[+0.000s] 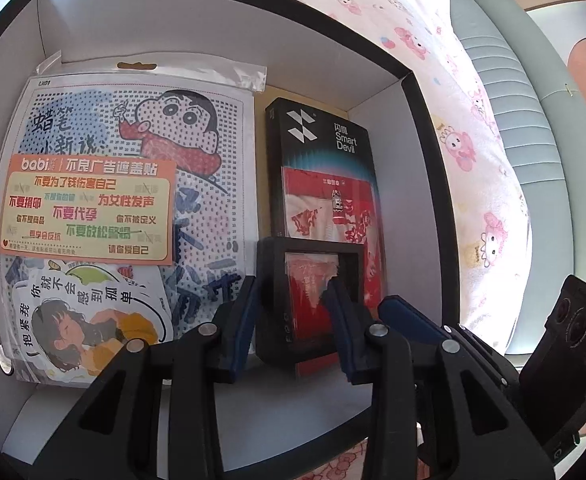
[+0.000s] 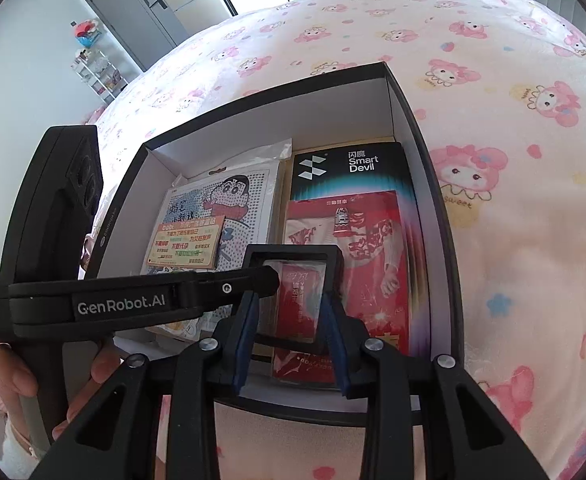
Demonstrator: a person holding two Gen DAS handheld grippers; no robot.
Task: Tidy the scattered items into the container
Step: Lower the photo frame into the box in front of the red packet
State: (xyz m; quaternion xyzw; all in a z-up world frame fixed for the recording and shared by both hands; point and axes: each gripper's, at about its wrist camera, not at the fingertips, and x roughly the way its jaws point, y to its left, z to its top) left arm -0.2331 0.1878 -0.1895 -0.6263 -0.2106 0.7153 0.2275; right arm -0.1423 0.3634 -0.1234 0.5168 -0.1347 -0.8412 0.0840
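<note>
- We note our right gripper (image 2: pixel 291 322) nearest the lens, its blue-padded fingers (image 2: pixel 246 336) standing either side of a small black square frame with a clear window (image 2: pixel 293 300); the pads sit at the frame's edges, but we cannot confirm firm contact.
- Our left gripper (image 1: pixel 293 308), in its own view, has one finger (image 1: pixel 249 320) against the frame's left outer edge and the other over the window, set at a narrow gap. In the right wrist view its black body marked "GenRobot.AI" (image 2: pixel 121 304) reaches in from the left, its tip touching the frame's left side.
- The frame shows a red printed card behind its window and lies in the right part of the box, on top of a red and white printed packet (image 2: pixel 349 264).
- That packet lies on a black flat carton labelled "Smart Devil" (image 2: pixel 349 164).
- The container is a large open cardboard box, black outside and white inside (image 2: pixel 403 112). Its left part holds a clear-bagged cartoon dot-pattern sheet (image 1: pixel 141 148), with an orange-bordered sticker card (image 1: pixel 87 208) and a sticker of a girl (image 1: pixel 89 320) lying on it.
- The box rests on a white bedcover printed with pink cartoon figures (image 2: pixel 513 220).
- Beyond the bed we record a grey cabinet (image 2: pixel 133 12) and a white wire rack (image 2: pixel 99 72) by the wall.
</note>
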